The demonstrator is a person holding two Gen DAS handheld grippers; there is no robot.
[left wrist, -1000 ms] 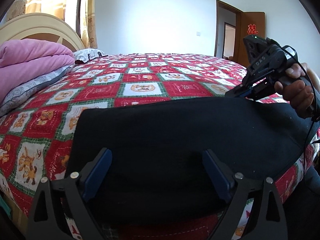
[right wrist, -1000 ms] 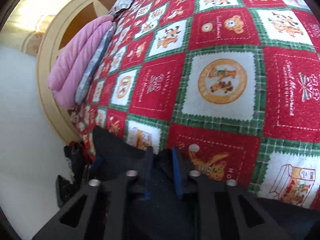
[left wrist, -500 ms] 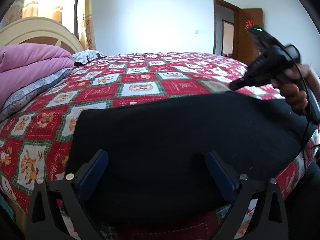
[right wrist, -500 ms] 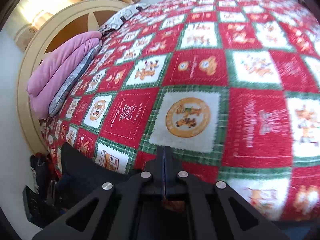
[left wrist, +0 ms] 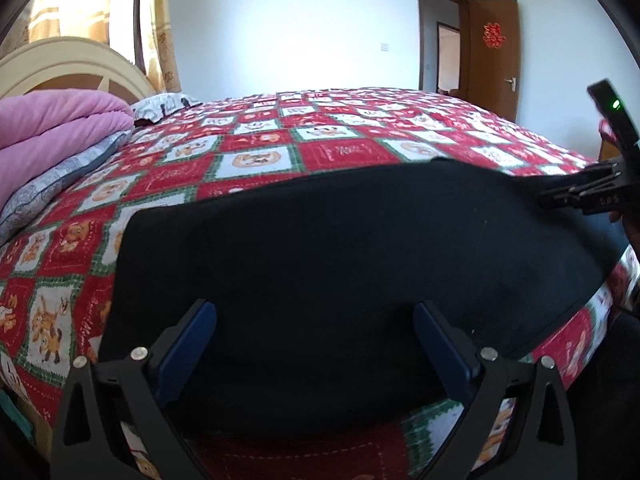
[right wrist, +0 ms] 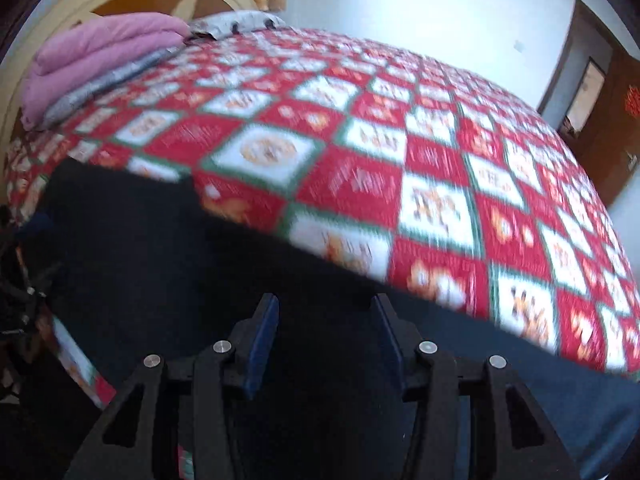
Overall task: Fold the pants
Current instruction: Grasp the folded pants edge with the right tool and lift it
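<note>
The dark pants [left wrist: 340,248] lie flat across the near edge of the bed, folded lengthwise; they also fill the lower part of the right wrist view [right wrist: 200,280]. My left gripper [left wrist: 316,320] is open, its blue pads [left wrist: 188,344] spread over the pants' near edge. My right gripper [right wrist: 326,308] is open with nothing between its pads, just above the pants. Its body shows at the right edge of the left wrist view [left wrist: 592,196], over the pants' right end.
The bed has a red, green and white patchwork cover [left wrist: 340,152]. A folded pink quilt [left wrist: 52,128] and a grey pillow [left wrist: 60,180] lie by the cream headboard [left wrist: 68,68] at the left. A brown door [left wrist: 494,52] stands open at the far right.
My right gripper was shut on the pants' edge half a second ago; now it is open and has swung back over the cloth. The left gripper has barely moved.
</note>
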